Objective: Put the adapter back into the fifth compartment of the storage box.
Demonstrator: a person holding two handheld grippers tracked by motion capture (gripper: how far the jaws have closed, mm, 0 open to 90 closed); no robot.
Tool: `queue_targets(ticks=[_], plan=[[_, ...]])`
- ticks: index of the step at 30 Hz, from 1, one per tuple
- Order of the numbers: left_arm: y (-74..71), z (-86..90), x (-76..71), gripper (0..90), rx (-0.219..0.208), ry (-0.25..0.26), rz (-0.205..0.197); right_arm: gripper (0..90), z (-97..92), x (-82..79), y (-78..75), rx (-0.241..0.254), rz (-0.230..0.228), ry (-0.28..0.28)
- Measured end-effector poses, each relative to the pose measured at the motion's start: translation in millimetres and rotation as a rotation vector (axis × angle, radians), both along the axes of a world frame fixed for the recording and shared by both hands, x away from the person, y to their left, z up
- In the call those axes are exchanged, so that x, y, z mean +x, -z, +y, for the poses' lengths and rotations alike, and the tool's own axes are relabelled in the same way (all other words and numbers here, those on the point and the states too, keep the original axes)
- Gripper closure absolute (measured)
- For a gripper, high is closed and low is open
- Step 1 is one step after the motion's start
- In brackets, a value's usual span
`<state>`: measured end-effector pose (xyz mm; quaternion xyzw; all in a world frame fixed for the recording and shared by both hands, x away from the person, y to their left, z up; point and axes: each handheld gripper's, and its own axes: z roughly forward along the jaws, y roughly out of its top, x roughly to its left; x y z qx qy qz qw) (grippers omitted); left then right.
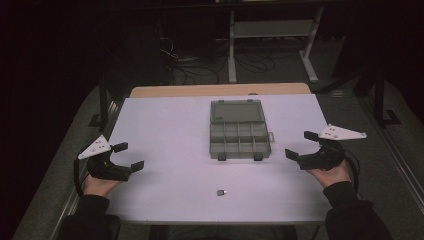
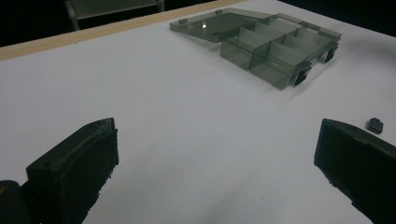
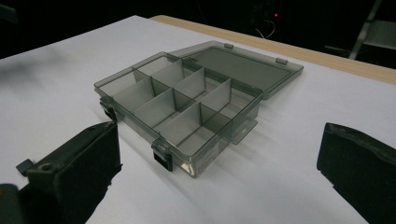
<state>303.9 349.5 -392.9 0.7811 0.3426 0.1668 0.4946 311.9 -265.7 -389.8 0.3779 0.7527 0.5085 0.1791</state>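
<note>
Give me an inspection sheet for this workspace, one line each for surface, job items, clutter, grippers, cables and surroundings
Surface: white table top, with a wooden strip along its far edge.
Job's things: grey translucent compartment box at centre, lid open and lying flat behind it, compartments look empty; small dark part lying apart on the near side.
Clutter: nothing seen.
Grippers: left gripper and right gripper both open, held at the table's side edges, holding nothing.
Cables: one trails from each gripper; a loose tangle lies on the floor beyond the table.
Surroundings: dark room, a white metal frame behind.
</note>
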Motion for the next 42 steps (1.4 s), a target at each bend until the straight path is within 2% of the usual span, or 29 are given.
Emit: queue_targets(ticks=[13,31,32,34,42], plan=[[-0.3,-0.6,-0.6,0.0,0.001,0.006,-0.003,0.0,1.2,-1.4,1.7,-0.008,0.005,-0.004],[-3.4,-12.3,1.2,0.0,0.044,0.037,0.026,0.0,-0.2,-2.1,3.8,-0.001,0.019,-0.001],[-7.9,-17.2,2.3,0.0,0.073,0.056,0.025,0.0,-0.7,-1.9,4.3,0.011,0.022,-0.004],[-10.3,-19.6,2.4,0.0,0.086,0.063,0.023,0.0,-0.9,-1.9,4.5,0.013,0.023,-0.006],[-23.6,-27.4,3.5,0.0,0.099,0.097,0.014,0.0,-0.6,-1.9,4.6,0.010,0.024,-0.010]])
